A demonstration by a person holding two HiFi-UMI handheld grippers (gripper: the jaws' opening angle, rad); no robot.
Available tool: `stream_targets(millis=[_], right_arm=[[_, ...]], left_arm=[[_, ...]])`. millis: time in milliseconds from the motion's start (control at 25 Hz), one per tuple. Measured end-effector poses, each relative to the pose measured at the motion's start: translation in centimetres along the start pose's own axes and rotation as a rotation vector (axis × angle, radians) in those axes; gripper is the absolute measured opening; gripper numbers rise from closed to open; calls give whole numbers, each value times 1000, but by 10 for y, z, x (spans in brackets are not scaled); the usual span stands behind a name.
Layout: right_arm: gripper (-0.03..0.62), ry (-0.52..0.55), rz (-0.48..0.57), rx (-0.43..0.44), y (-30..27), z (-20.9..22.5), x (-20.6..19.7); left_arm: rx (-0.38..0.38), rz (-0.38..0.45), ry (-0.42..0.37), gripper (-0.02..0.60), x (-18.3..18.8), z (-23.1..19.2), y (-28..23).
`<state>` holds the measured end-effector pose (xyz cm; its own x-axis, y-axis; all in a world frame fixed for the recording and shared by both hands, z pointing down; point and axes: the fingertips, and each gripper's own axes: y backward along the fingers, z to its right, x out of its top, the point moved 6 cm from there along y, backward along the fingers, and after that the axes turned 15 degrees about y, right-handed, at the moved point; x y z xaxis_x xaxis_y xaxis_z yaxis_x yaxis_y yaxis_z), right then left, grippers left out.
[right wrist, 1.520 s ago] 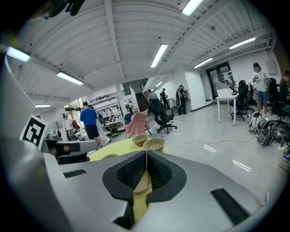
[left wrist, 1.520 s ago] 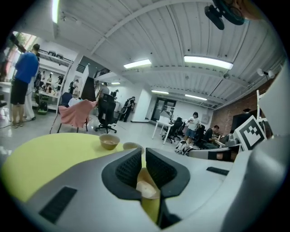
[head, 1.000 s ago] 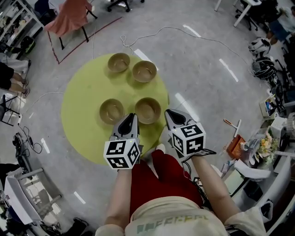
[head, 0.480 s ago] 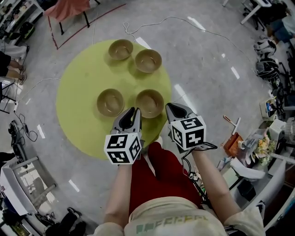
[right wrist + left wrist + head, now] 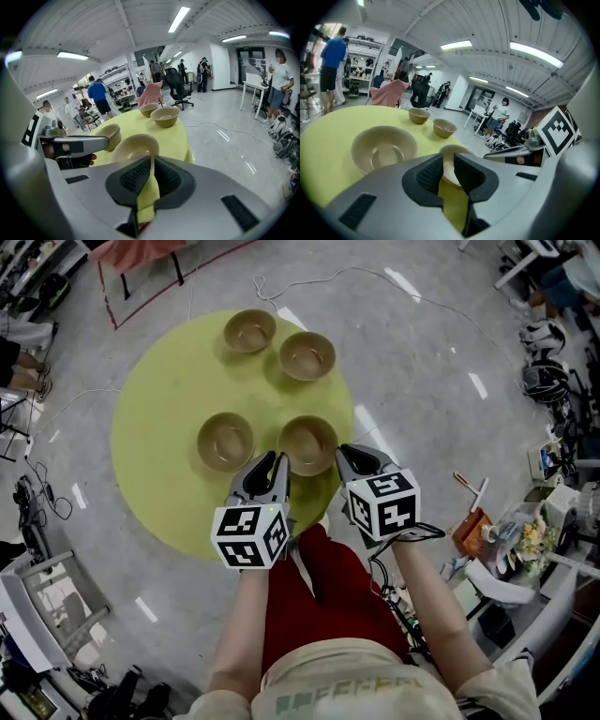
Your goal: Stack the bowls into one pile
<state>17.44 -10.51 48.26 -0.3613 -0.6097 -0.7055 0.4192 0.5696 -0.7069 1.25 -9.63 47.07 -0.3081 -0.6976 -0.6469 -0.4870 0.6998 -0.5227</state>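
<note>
Left gripper (image 5: 270, 465): jaws a narrow slit apart, empty. Right gripper (image 5: 353, 460): jaws pressed together, empty. Bowls (image 5: 249, 330) unstacked on table (image 5: 159, 427); nearest bowl (image 5: 307, 444) just ahead. Risk: unopened jaws nudge rim, bowl slides off table edge.

No readable text or numbers, shirt print (image 5: 323, 701) too blurred

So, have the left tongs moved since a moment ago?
Yes: the left tongs tipped down toward the yellow table; the near bowl now shows ahead.
</note>
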Motion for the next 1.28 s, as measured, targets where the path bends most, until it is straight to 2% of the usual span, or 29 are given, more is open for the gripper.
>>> stream_targets(millis=[560,600,680,800,1280], right_arm=[[41,-89,-58,56,-10,6,-3],[47,-90,-66,57,-11,7,-3],[107,-101,-87,72,-13,9,-4],[117,-127,-108,105,-15,10,-5],[117,-103,-142,99,-22,11,-4]], left_arm=[[11,-31,38,86,-3,-4,-10],[12,-34,39,87,-4,-5,-11],[13,-37,39,87,-4,-4,-13],[19,-43,44,87,-3,-4,-16],[55,-72,67,87,-6,-12,-23]])
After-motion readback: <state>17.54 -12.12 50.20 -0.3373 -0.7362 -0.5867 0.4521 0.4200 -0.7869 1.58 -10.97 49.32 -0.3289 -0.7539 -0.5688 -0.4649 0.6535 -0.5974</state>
